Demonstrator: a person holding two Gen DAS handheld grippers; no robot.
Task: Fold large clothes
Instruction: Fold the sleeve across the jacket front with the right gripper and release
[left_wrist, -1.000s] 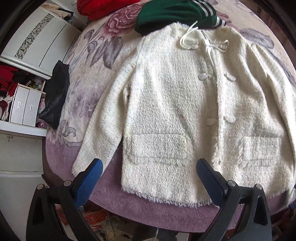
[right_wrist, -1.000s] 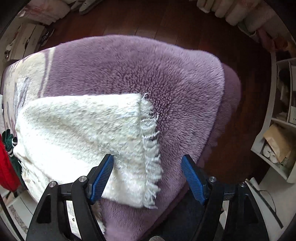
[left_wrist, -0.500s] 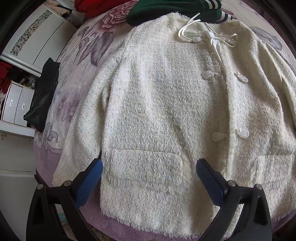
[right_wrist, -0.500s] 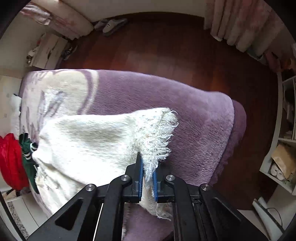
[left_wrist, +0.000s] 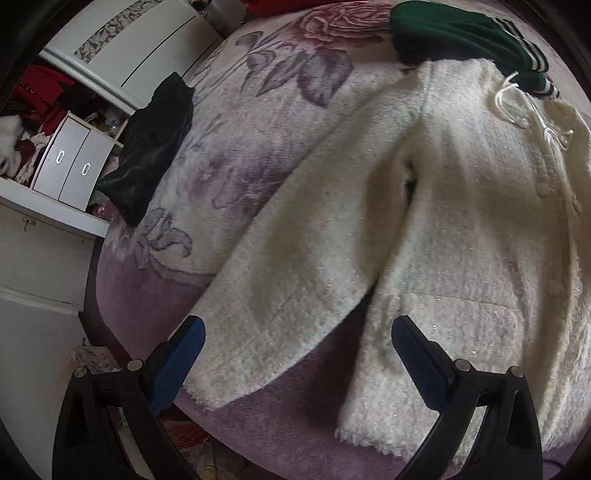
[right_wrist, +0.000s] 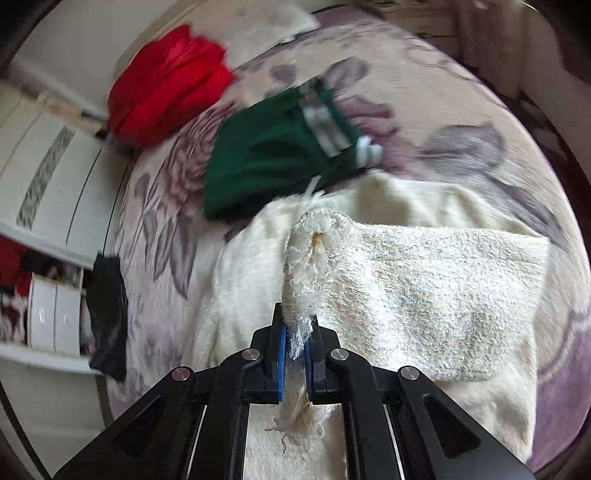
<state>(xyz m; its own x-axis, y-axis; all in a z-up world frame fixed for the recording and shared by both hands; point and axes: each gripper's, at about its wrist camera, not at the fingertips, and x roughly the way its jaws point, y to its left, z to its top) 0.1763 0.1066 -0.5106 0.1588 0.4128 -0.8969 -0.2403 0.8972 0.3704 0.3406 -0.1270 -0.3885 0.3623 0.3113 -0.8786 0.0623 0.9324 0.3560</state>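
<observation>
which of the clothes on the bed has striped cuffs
The dark green garment lying by the cream jacket's collar: its cuff has white stripes. The red garment and black garment show none.

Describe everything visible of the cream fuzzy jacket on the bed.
The cream fuzzy tweed-like jacket lies front-up on the purple floral blanket, buttoned, with patch pockets, frayed hems and a white tie at the neck. Its collar touches the dark green garment. One sleeve lies spread between the open left gripper fingers, untouched. The right gripper is shut on the other sleeve's fringed cuff, lifting it across the body.
</observation>
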